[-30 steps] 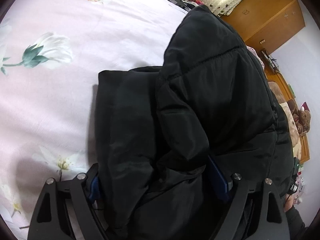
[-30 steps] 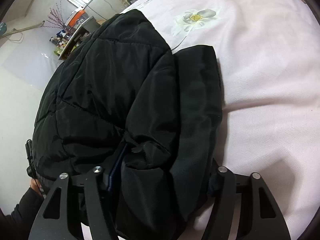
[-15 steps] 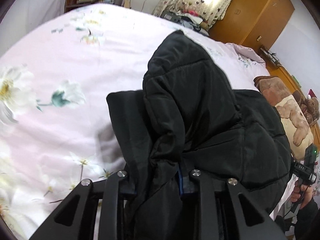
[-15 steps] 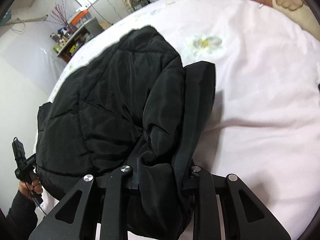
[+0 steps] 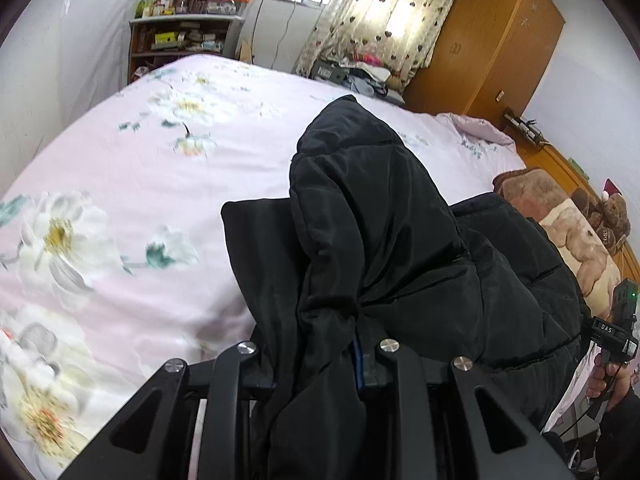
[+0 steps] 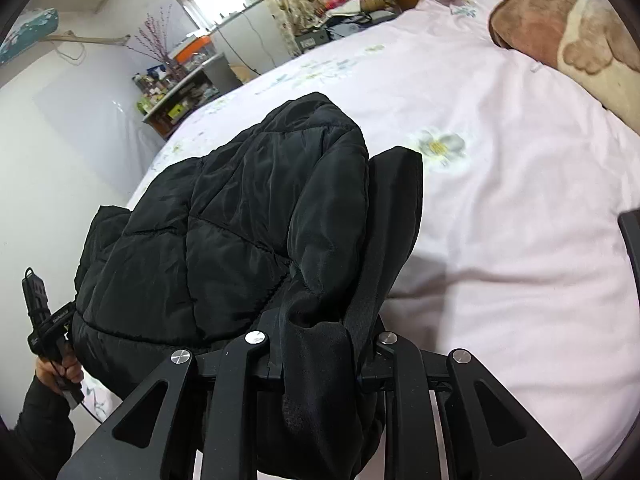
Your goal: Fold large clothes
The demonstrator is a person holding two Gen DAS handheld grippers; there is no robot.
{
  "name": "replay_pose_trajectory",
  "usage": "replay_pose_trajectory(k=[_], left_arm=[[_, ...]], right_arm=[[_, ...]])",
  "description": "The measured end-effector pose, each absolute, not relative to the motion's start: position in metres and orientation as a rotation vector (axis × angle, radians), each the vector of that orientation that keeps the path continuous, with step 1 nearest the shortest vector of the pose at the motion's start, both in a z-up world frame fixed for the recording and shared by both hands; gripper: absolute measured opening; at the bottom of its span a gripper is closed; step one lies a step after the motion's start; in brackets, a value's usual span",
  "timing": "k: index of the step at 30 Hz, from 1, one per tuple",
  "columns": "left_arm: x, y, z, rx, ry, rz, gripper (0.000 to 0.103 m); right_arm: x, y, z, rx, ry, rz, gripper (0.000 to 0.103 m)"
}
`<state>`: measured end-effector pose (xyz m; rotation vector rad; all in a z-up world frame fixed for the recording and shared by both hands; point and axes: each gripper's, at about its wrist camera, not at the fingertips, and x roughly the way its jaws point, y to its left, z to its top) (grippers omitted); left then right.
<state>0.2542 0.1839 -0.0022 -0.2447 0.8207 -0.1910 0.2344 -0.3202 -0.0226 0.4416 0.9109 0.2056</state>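
Note:
A black padded jacket [image 5: 380, 220] lies bunched on the pink flowered bed sheet [image 5: 120, 200], its near edge lifted off the bed. My left gripper [image 5: 316, 350] is shut on a thick fold of that edge, and the fabric fills the gap between its fingers. In the right wrist view the same jacket [image 6: 240, 220] hangs from my right gripper [image 6: 320, 338], which is shut on another fold beside a flat black strip of the garment [image 6: 392, 220]. The fingertips of both grippers are buried in cloth.
The bed sheet [image 6: 520, 200] stretches far beyond the jacket. A brown plush blanket [image 5: 560, 220] lies at the head end. A wooden wardrobe [image 5: 480, 40] and a cluttered shelf [image 5: 180, 36] stand behind. A person's hand [image 6: 56, 368] grips a black handle beside the jacket.
Both grippers went from wide open around the jacket's edge to shut on it. They then rose, lifting the near edge off the bed, and more of the room came into view.

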Motion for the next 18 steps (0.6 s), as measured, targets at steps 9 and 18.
replay_pose_trajectory(k=[9, 18], left_arm=[[0.290, 0.221, 0.034, -0.233, 0.742, -0.142, 0.025], [0.339, 0.258, 0.026, -0.226, 0.742, -0.086, 0.026]], right_arm=[[0.292, -0.293, 0.002, 0.392, 0.835, 0.294, 0.021], [0.360, -0.257, -0.005, 0.360, 0.831, 0.336, 0.021]])
